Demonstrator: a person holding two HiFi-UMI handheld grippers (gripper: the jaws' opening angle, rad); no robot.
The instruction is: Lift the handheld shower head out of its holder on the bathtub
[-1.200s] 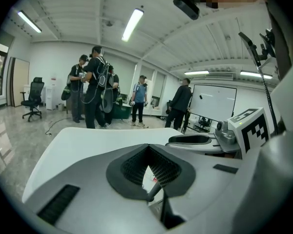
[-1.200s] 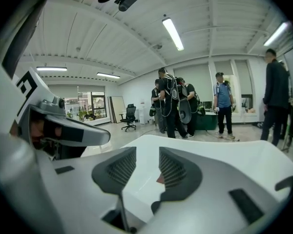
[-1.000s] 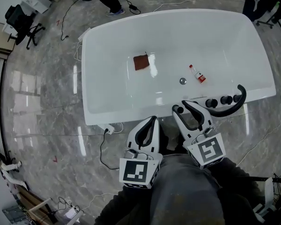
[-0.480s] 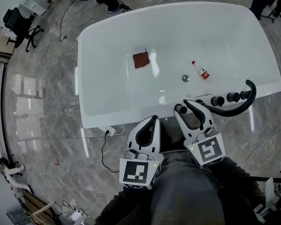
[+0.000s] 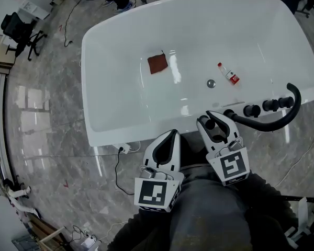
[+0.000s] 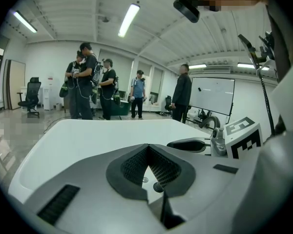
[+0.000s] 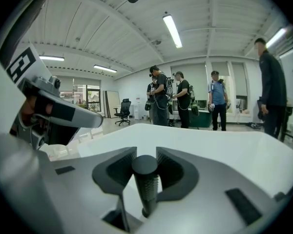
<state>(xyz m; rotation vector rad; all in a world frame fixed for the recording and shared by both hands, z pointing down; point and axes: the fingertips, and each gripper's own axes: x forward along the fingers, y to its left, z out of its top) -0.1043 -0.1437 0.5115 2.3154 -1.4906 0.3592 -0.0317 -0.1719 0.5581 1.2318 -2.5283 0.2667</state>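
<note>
My right gripper (image 5: 214, 123) clamps the upright black knurled handheld shower head (image 7: 145, 179) at the glossy white bathtub's (image 5: 115, 132) lower-right rim. I judge the way out is straight up (left gripper (image 5: 170, 136) closed, empty, farther left).

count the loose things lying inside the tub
2. A reddish-brown square piece lies left of centre on the bathtub floor; a small red-labelled bottle lies right of centre, beside the round drain. The near wall may hide some floor.
</note>
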